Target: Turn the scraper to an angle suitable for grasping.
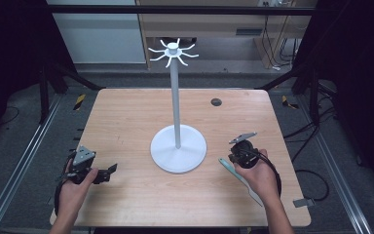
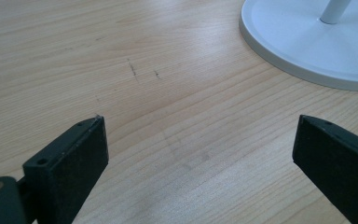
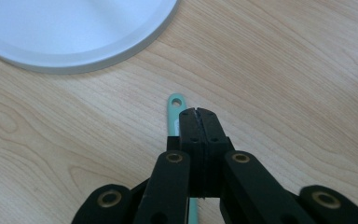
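A white stand (image 1: 175, 97) with a ring of hooks (image 1: 173, 50) at its top rises from a round base (image 1: 178, 148) in the middle of the wooden table. A slim teal utensil (image 1: 228, 166) lies flat to the right of the base. Its handle end with a hole (image 3: 172, 109) sits just left of and beneath my right gripper (image 3: 198, 112). That gripper (image 1: 233, 157) is shut, jaws pressed together with nothing between them. My left gripper (image 1: 111, 170) hovers at the front left, open wide (image 2: 203, 123) over bare wood. It faces the base's rim (image 2: 307, 70).
A dark round grommet (image 1: 216, 102) is set into the table (image 1: 126, 117) at the back right. Metal rails (image 1: 19, 165) run along both sides of the table, with cables (image 1: 311, 178) on the floor at the right. Bare wood lies between my left gripper and the base.
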A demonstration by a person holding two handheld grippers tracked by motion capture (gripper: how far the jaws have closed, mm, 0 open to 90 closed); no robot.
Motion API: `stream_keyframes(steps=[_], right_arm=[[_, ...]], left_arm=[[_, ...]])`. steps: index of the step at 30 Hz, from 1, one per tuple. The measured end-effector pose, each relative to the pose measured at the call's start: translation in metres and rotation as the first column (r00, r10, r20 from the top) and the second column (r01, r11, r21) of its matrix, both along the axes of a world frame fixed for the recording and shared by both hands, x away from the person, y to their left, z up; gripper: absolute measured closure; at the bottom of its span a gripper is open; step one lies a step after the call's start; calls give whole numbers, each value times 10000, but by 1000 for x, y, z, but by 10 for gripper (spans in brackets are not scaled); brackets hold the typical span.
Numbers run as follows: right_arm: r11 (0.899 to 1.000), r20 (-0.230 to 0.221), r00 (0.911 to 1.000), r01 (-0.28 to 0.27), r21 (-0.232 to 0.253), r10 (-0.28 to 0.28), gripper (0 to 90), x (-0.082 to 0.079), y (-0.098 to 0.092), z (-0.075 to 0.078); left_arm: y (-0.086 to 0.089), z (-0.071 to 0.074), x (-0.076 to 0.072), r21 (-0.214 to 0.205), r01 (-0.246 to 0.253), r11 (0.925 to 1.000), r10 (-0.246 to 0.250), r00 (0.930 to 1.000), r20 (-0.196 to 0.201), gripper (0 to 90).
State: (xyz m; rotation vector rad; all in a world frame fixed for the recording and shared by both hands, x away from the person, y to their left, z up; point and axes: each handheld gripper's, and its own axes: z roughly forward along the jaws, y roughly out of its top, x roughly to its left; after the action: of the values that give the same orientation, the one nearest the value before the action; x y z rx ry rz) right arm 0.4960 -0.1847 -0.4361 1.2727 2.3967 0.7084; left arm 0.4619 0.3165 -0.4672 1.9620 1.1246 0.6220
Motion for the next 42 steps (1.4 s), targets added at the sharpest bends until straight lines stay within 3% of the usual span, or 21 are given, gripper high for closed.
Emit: stream_keyframes(steps=[5,11,14,20,22,26,28,30,32,36,42], right_arm=[[9999,-215,9997,-123,-18,123,886,2,2,4],[9999,-626,9980,-83,-69,79,826,0,2,3],[9998,-593,9982,-85,-197,73,772,-2,2,6],[9997,-493,9986,160,-157,-168,617,8,6,10],[9995,-426,9991,49,-320,-62,568,10,13,10],[9974,-590,9982,-148,-703,107,467,11,29,8],[9956,-594,9980,-255,-897,202,433,9,34,11],[9959,-546,9983,-232,-869,185,402,9,36,16],[9950,-474,9988,-126,-989,80,368,8,35,21],[9960,-578,9983,-70,-892,18,366,8,29,28],[9960,-687,9976,-11,-895,-51,379,8,27,25]], left_arm=[[0,1,-1,-102,5,9999,-5,10000,-31,30],[-2,1,-4,-570,137,9983,-136,9999,23,32],[-1,3,-9,-1097,224,9937,-223,9997,26,32],[5,2,-18,-984,5,9951,0,10000,56,30],[7,-6,-13,-861,-15,9963,0,9998,-174,33],[7,-1,-9,-538,-89,9985,91,9999,43,34],[7,1,-10,-568,-111,9983,116,9999,88,34],[7,4,-13,-883,-176,9959,197,9995,232,32],[6,5,-13,-802,-175,9966,197,9994,268,32],[8,6,-11,-722,-190,9972,212,9994,289,33],[8,7,-11,-891,-114,9960,150,9991,395,32]])
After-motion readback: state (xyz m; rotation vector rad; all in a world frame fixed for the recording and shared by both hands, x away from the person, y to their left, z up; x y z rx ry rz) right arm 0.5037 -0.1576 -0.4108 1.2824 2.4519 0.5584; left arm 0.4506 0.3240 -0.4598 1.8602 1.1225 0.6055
